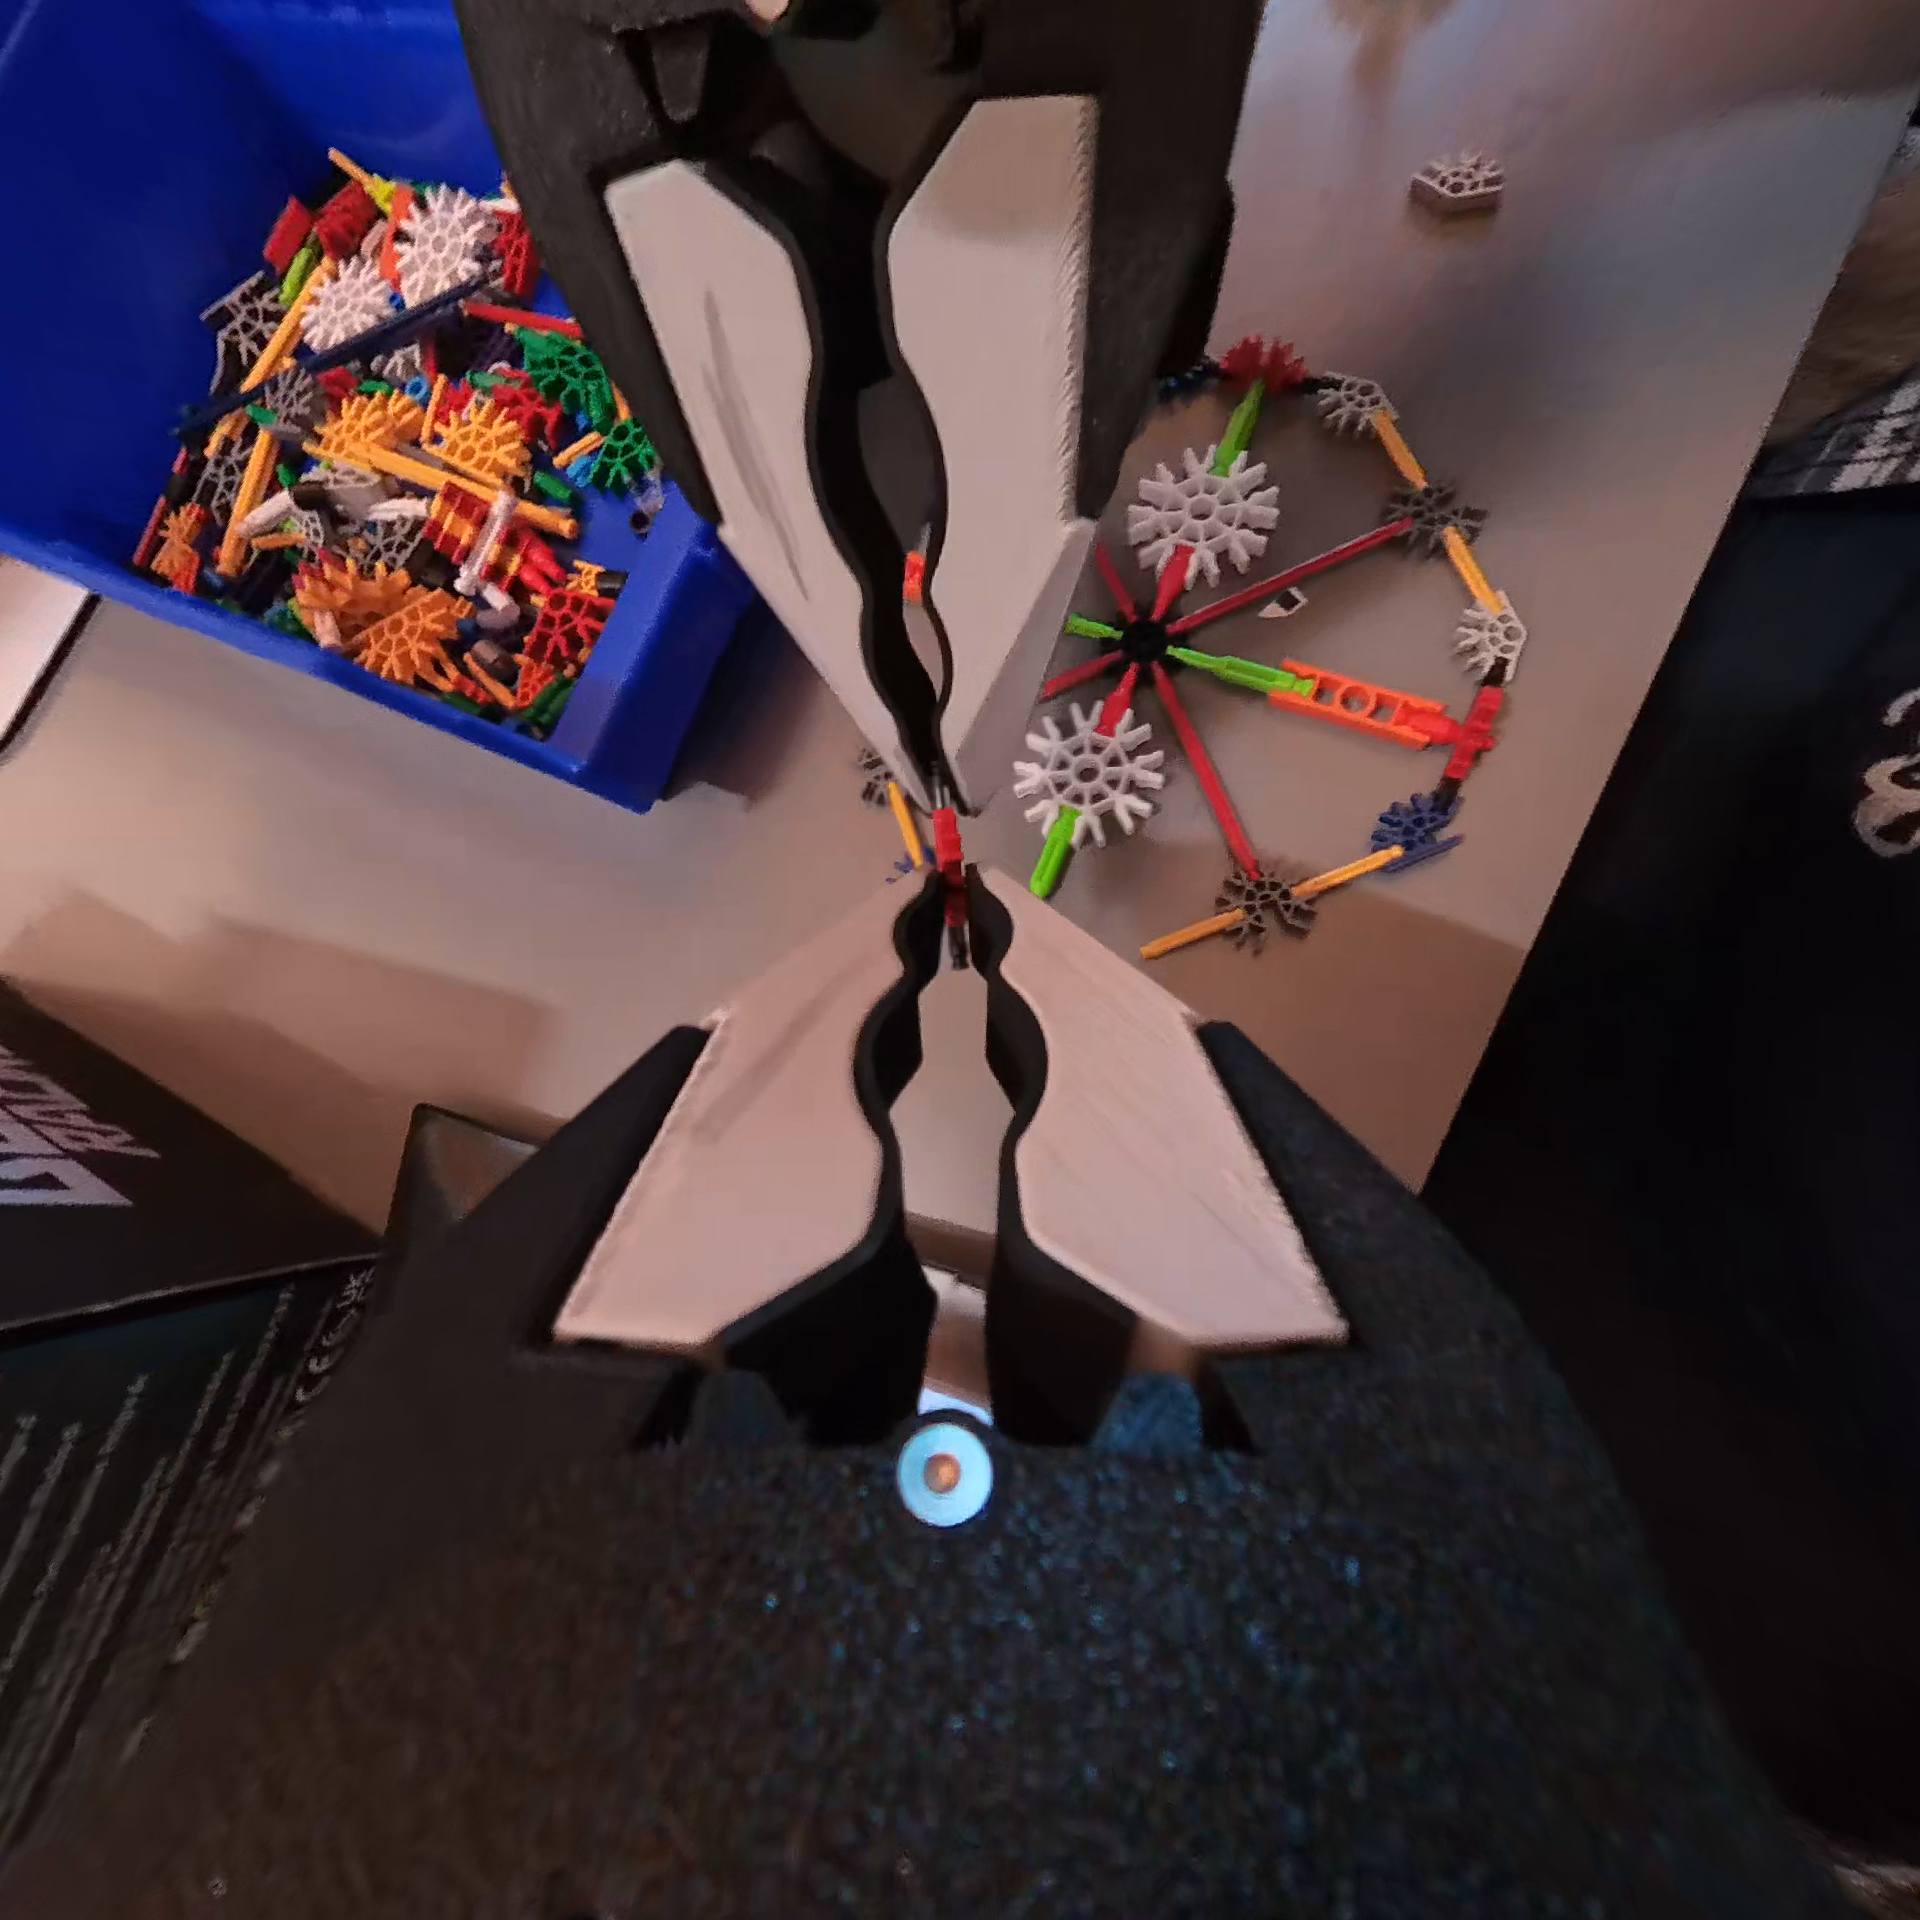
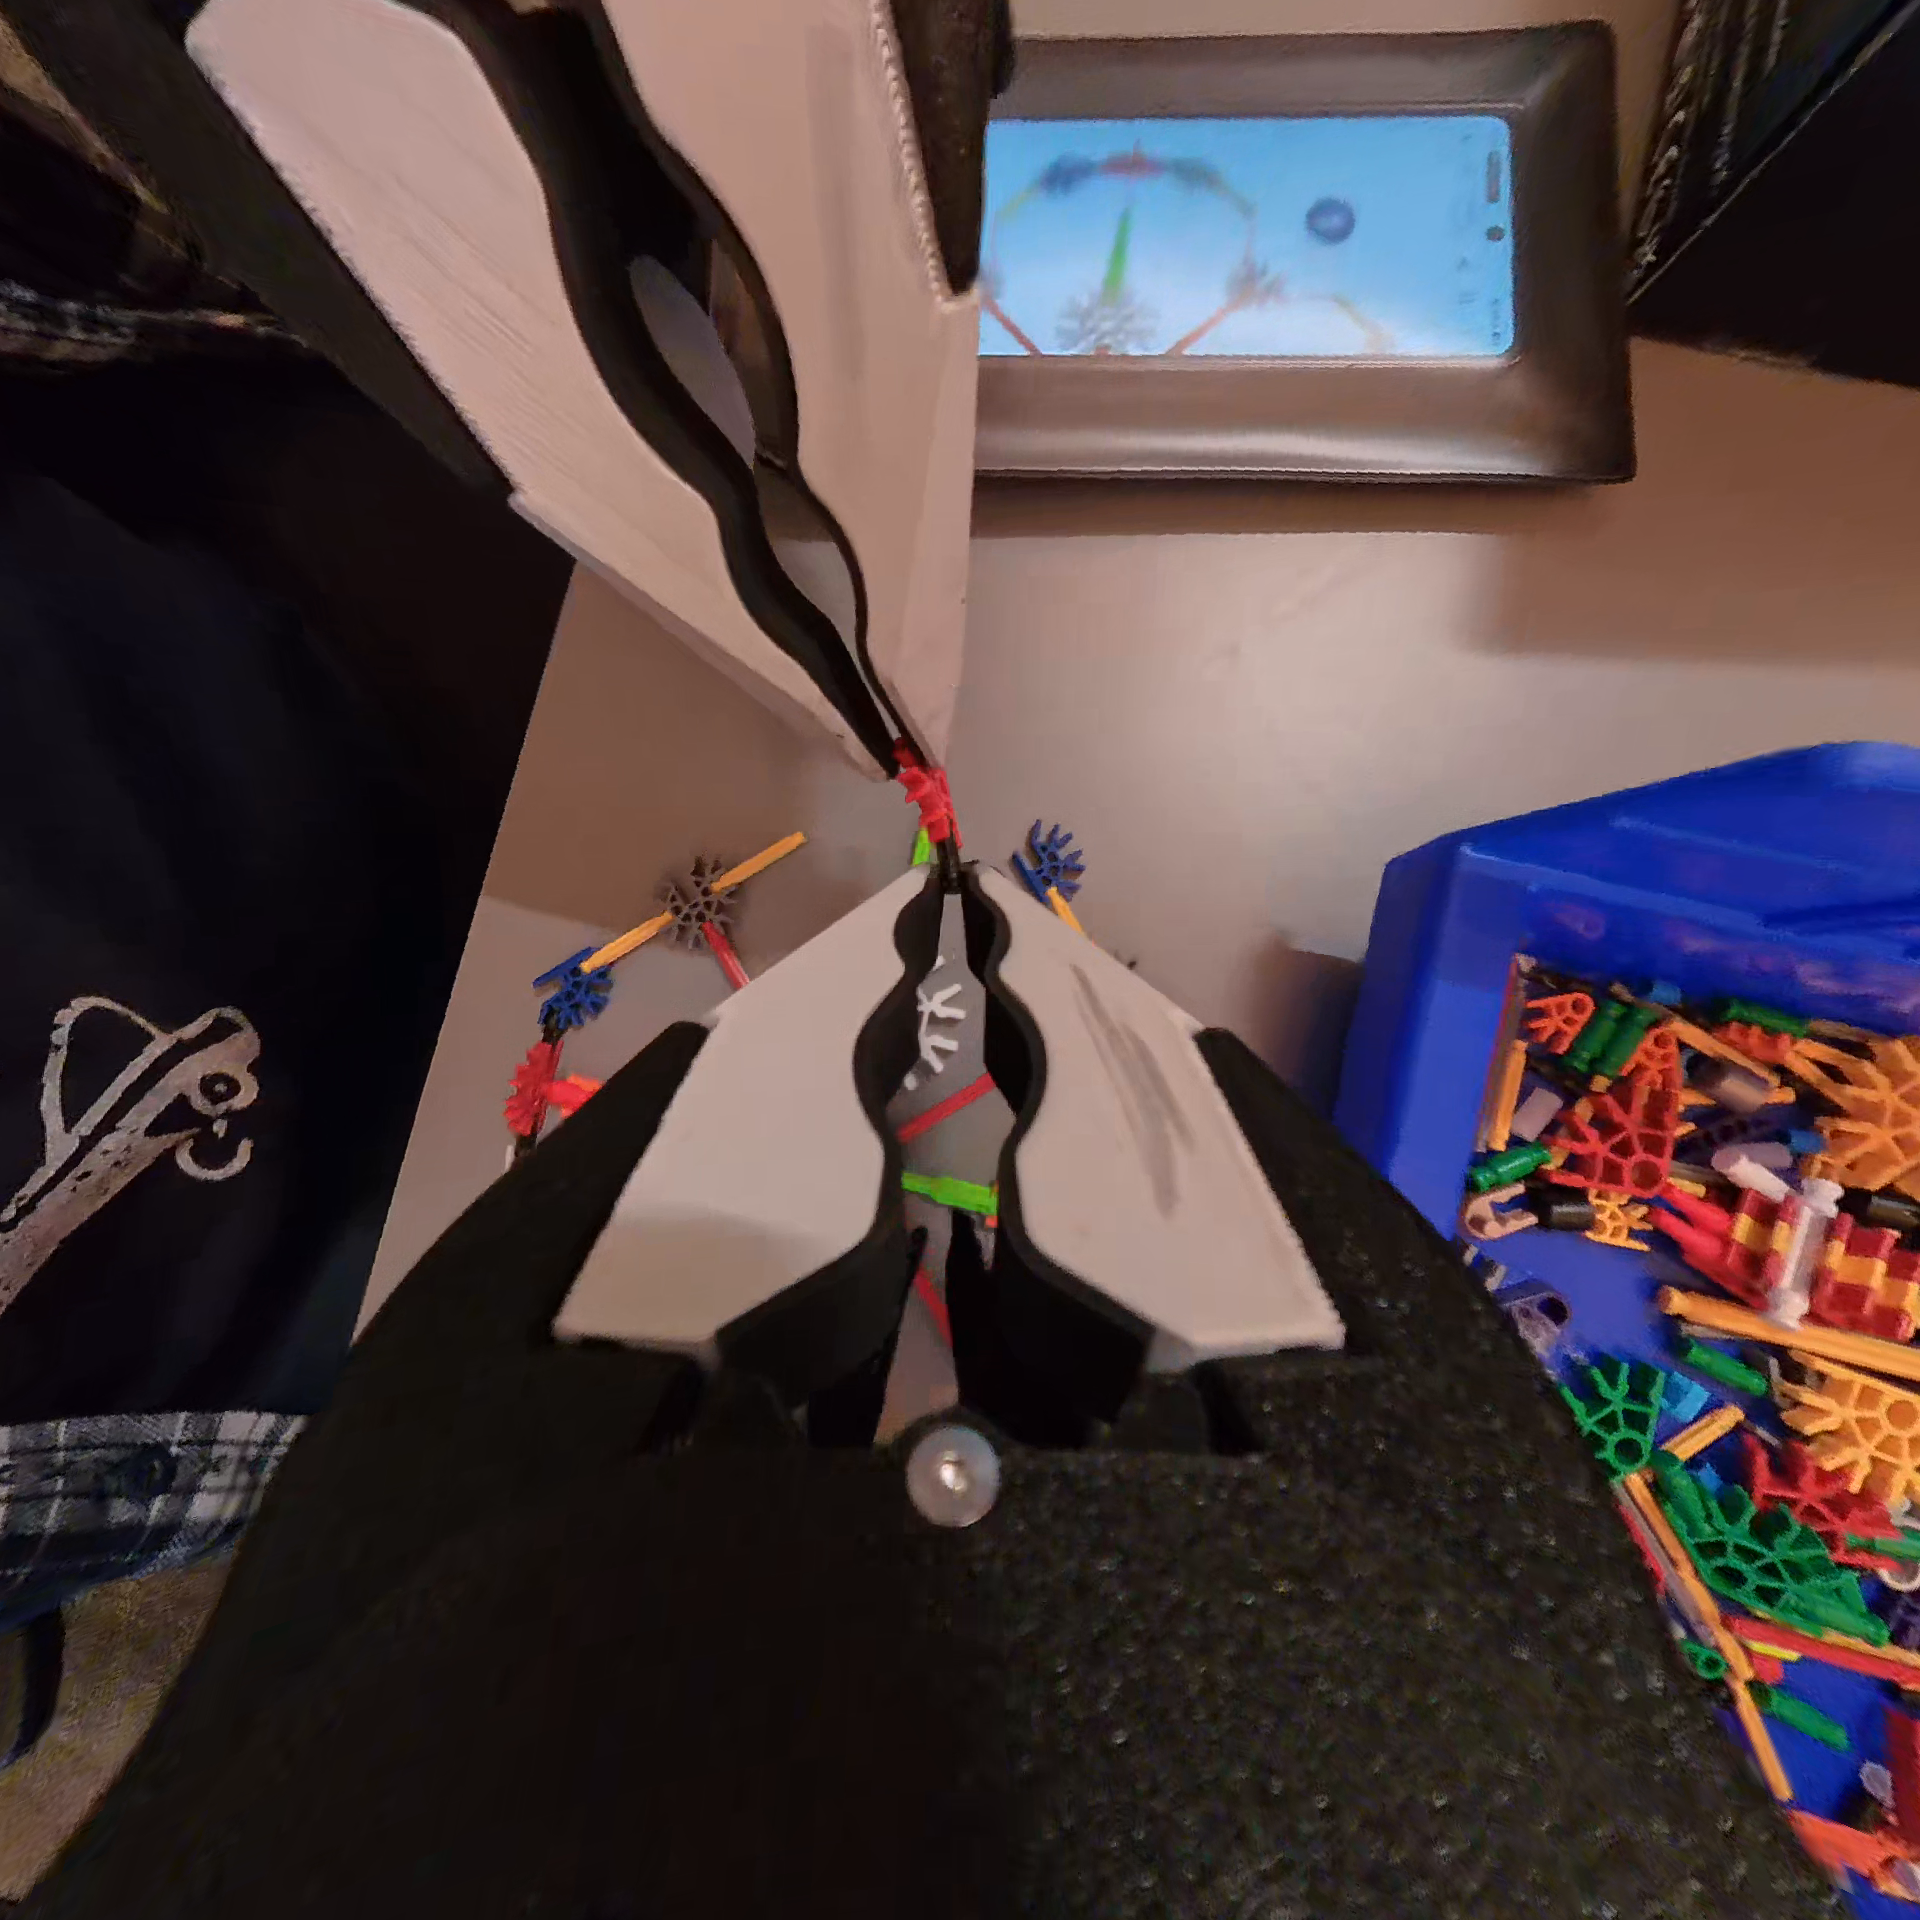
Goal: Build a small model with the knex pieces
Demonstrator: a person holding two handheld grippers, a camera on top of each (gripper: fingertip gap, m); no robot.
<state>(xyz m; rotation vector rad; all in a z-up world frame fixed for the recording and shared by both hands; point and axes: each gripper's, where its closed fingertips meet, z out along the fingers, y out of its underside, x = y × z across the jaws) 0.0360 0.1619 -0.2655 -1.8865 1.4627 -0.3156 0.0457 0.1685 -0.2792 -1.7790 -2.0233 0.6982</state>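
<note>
Left claw (image 1: 954, 914) and right claw (image 1: 940, 784) pinch a red connector piece (image 1: 947, 836) tip to tip above the table (image 1: 364, 831).

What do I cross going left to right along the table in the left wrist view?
Dark printed box → blue bin of loose construction pieces → the two tongs meeting tip to tip on a small red-and-black piece → flat wheel-shaped build → dark clothing past the table edge.
</note>
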